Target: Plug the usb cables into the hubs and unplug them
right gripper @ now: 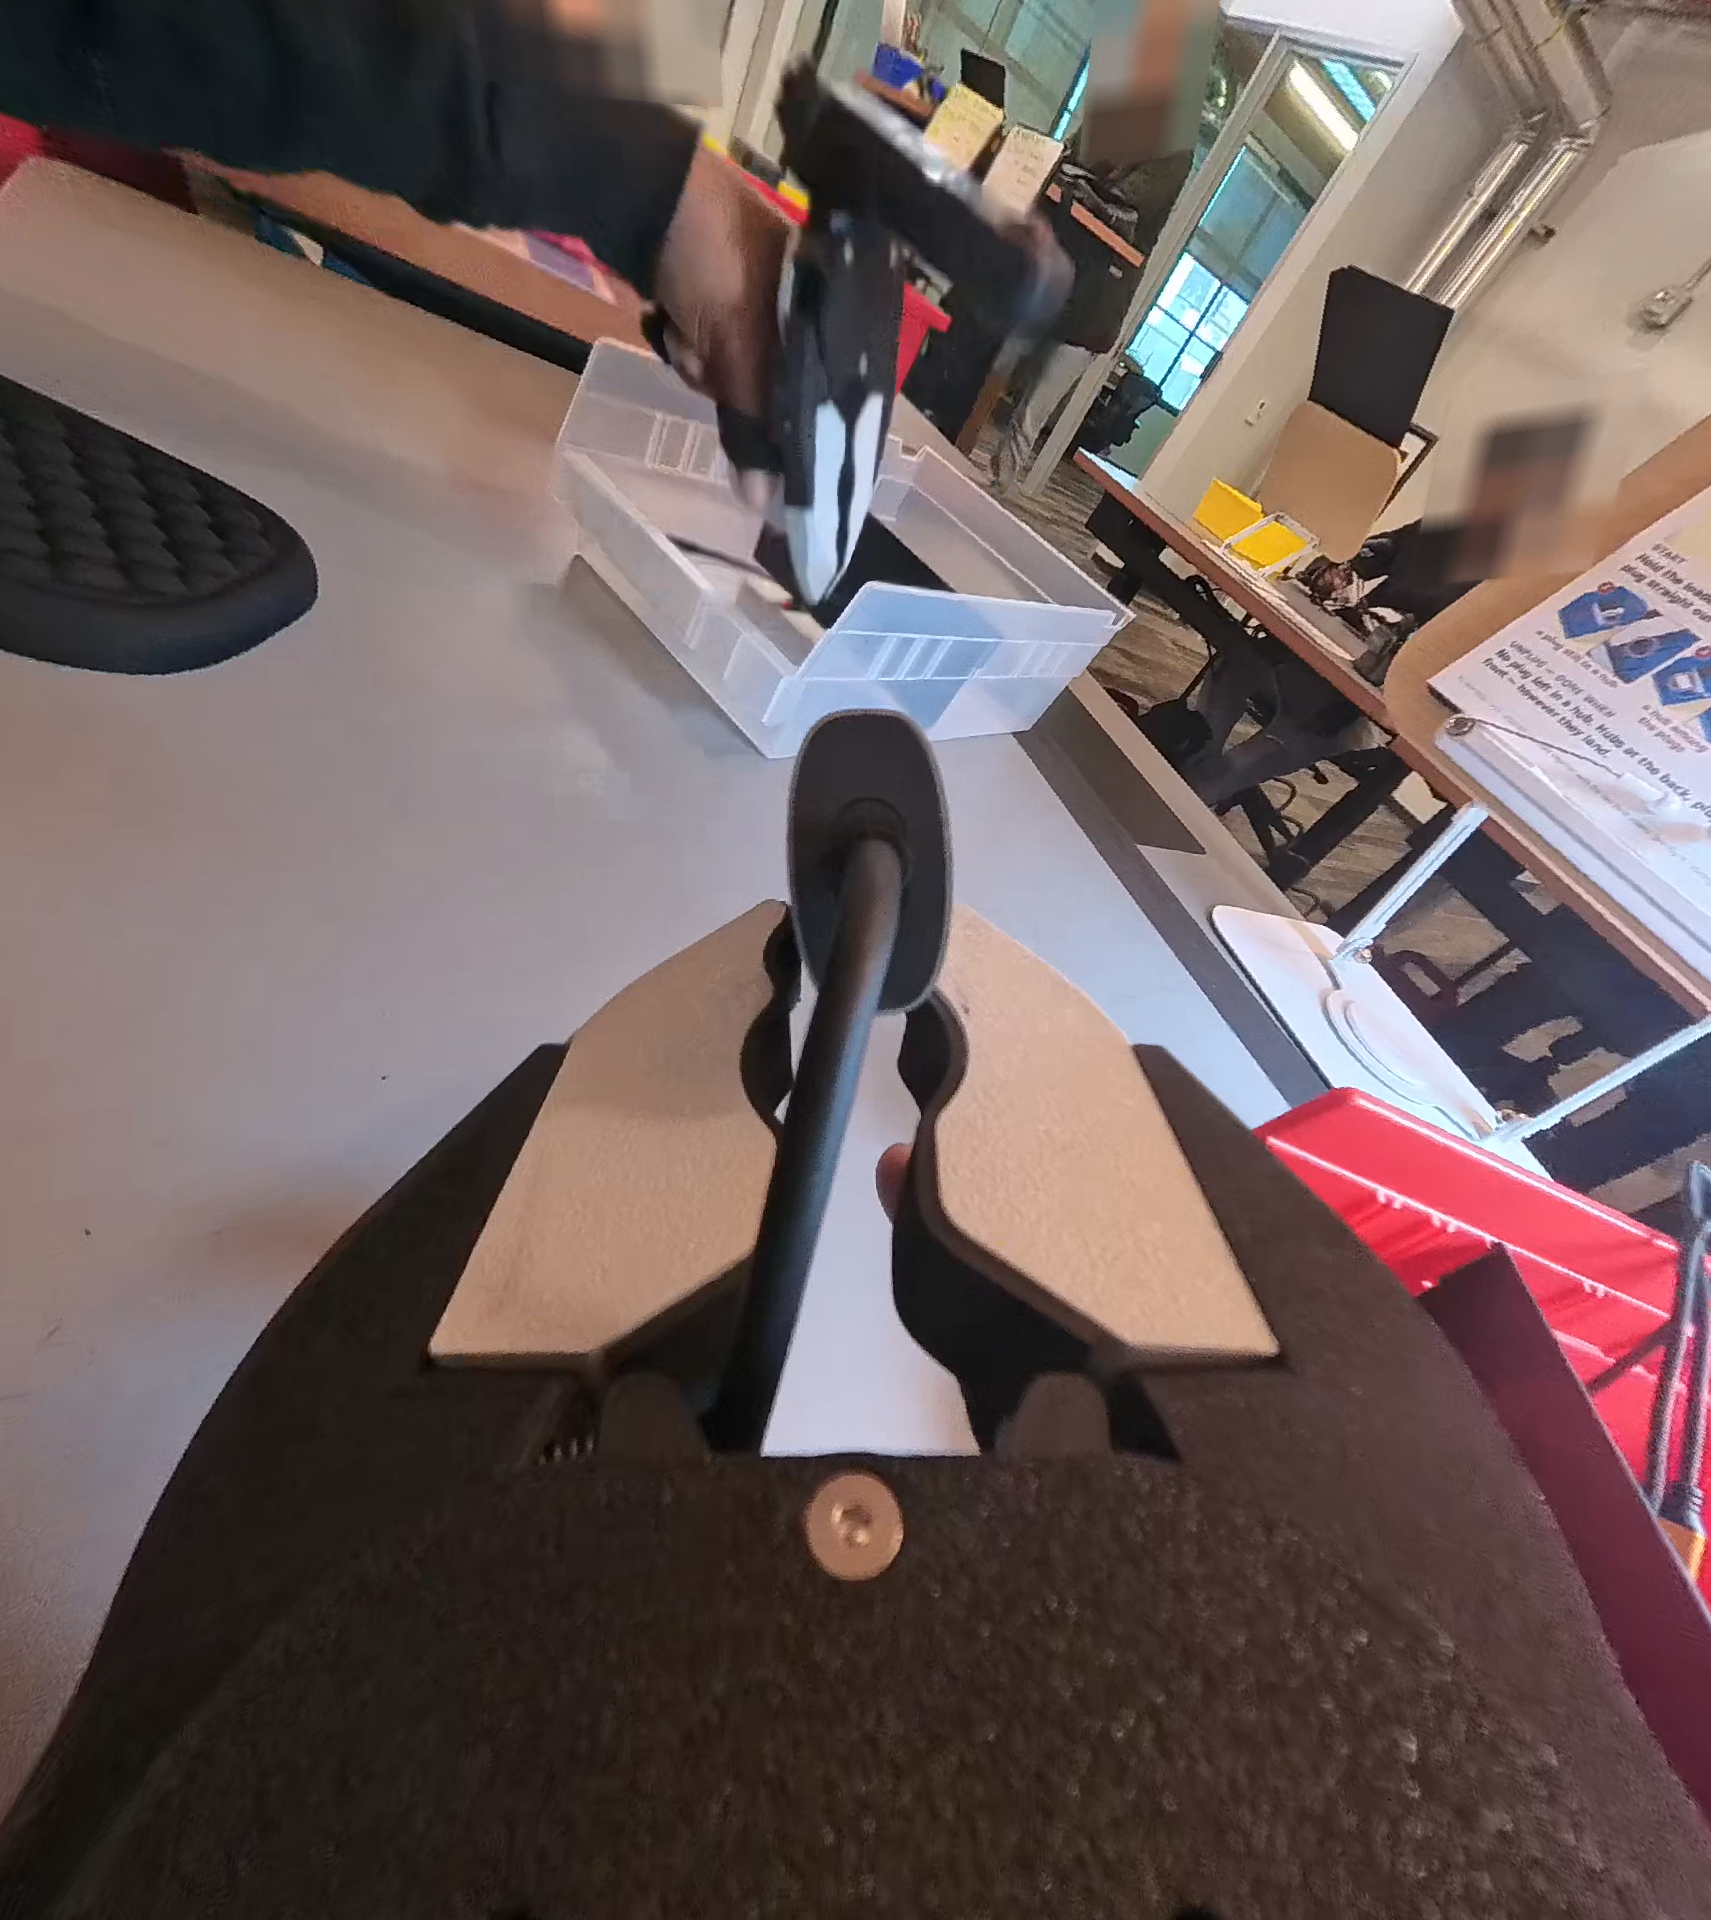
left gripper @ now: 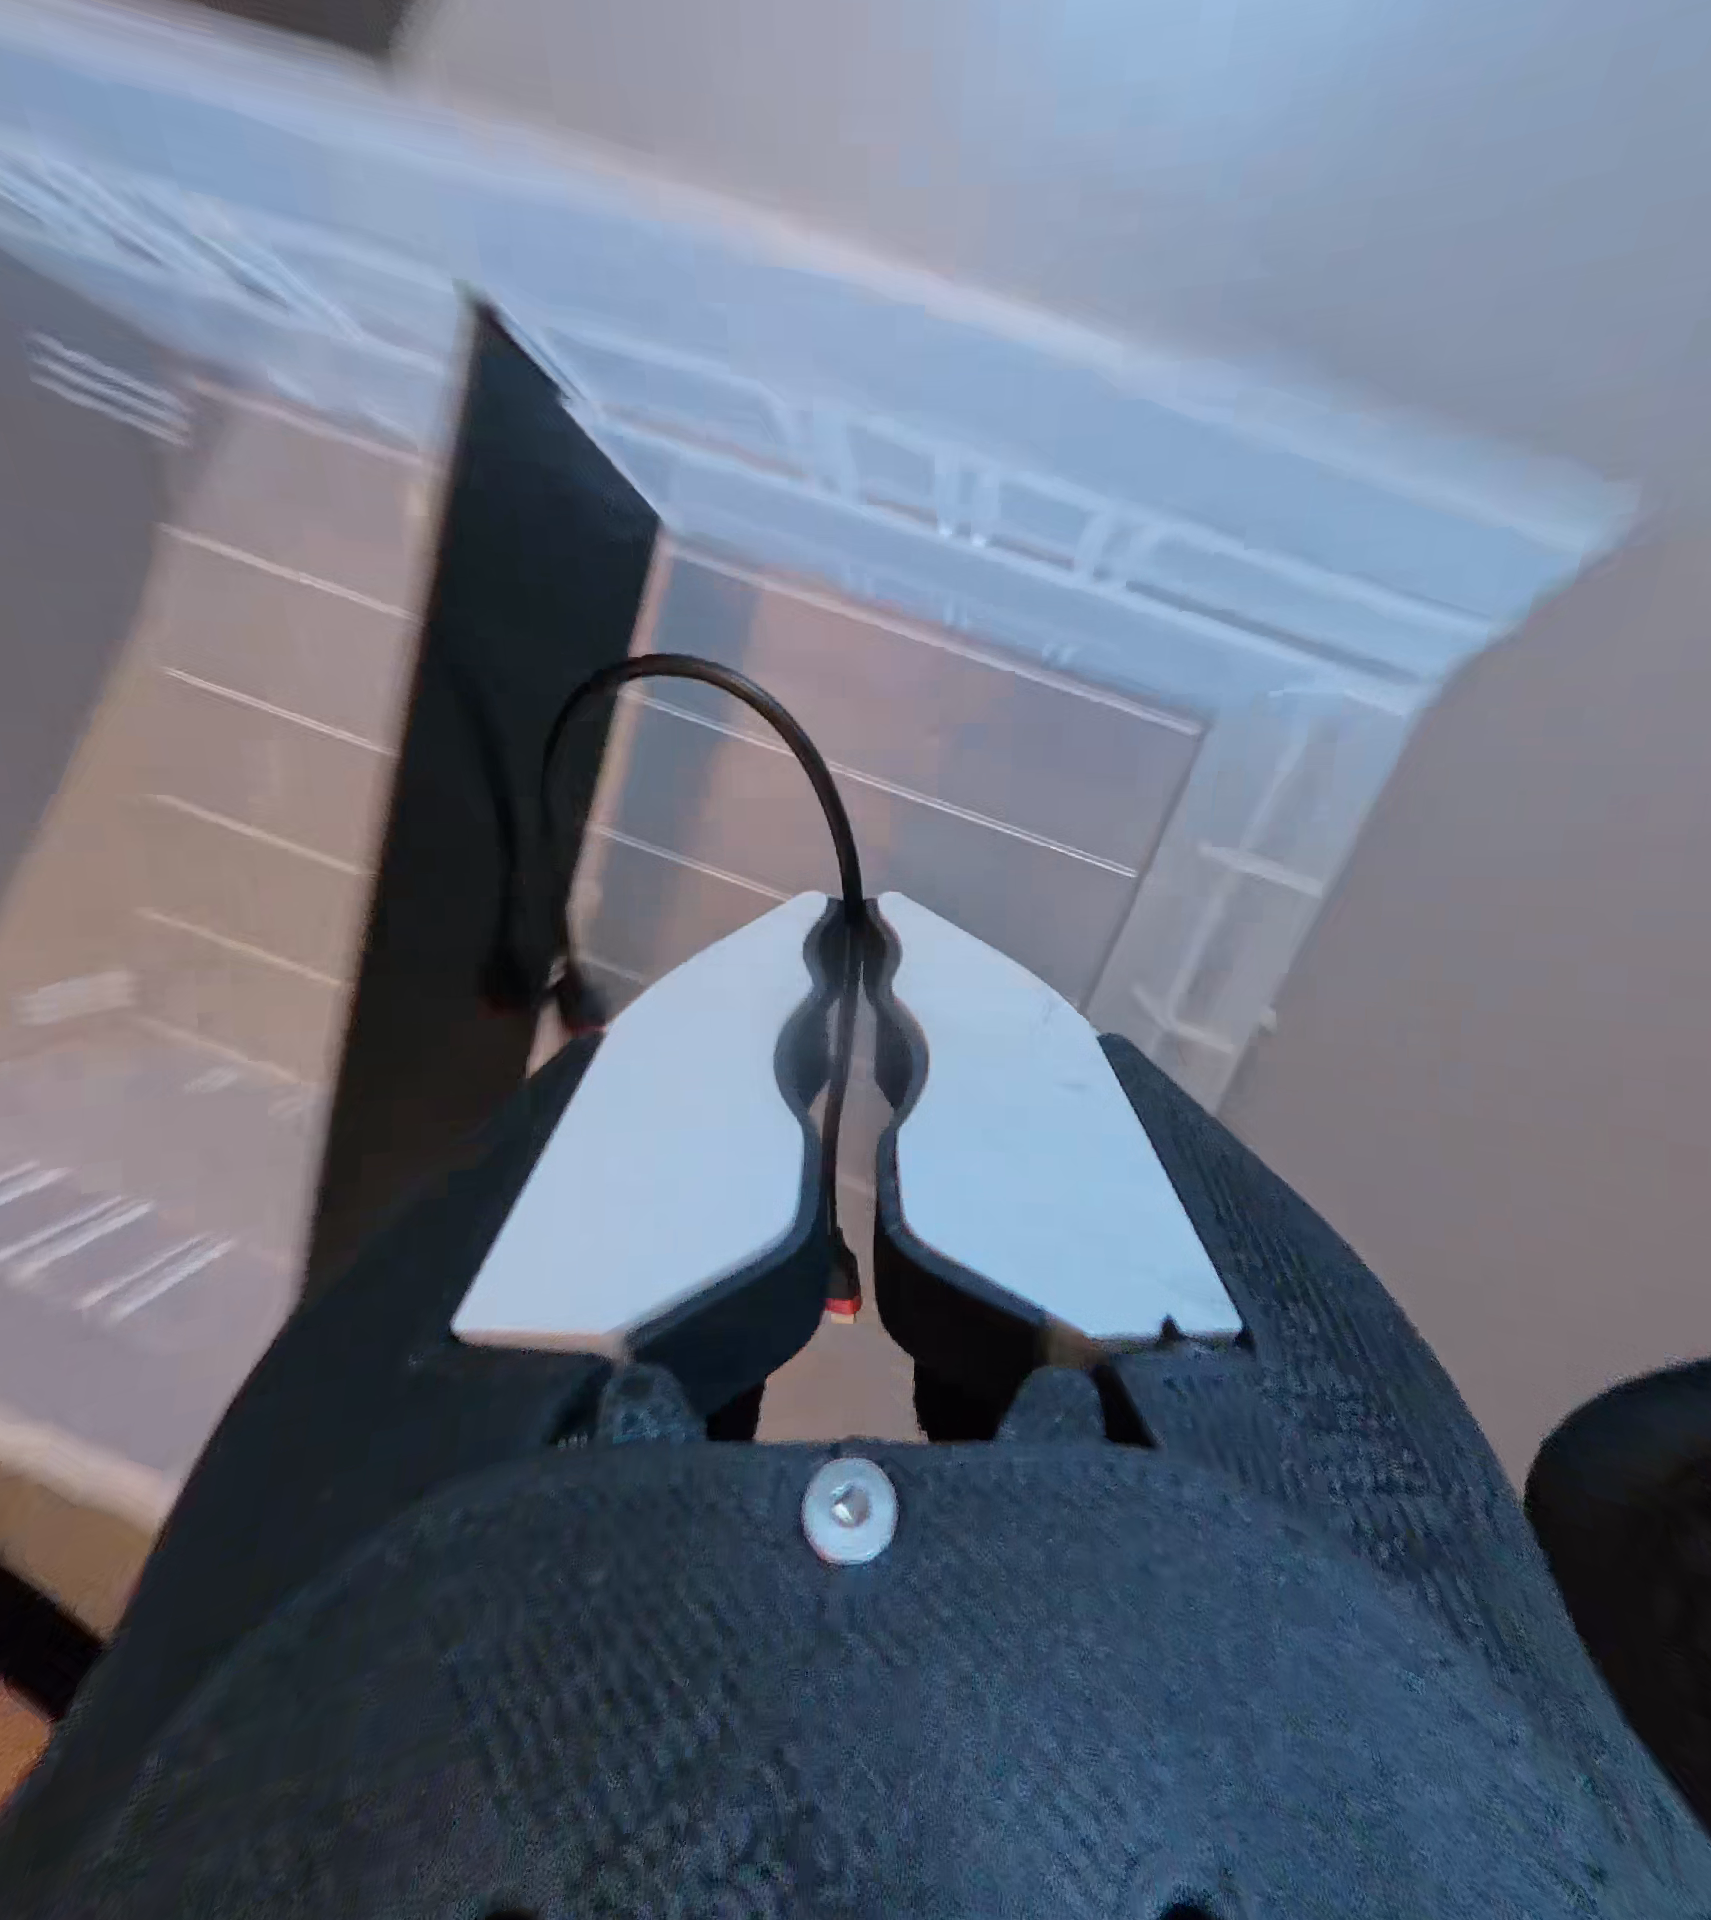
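In the left wrist view my left gripper (left gripper: 856,904) is shut on a thin black USB cable (left gripper: 726,681). The cable arches up and left out of the fingertips, and its red-tipped plug (left gripper: 843,1299) lies back between the fingers. The gripper hangs over a clear plastic box (left gripper: 1038,499) with a black insert (left gripper: 518,623). In the right wrist view my right gripper (right gripper: 866,920) is shut on a dark grey hub (right gripper: 866,831), and the hub's thick black cable (right gripper: 820,1143) runs back between the fingers. The left gripper (right gripper: 815,587) also shows there, blurred, pointing down into the box (right gripper: 934,644).
A black mesh pad (right gripper: 51,520) lies on the grey table (right gripper: 311,935) at the left. A red bin (right gripper: 1557,1299) with cables stands off the right edge. An instruction sheet on a stand (right gripper: 1661,748) is at the right. A person's hand (right gripper: 716,301) holds the left gripper.
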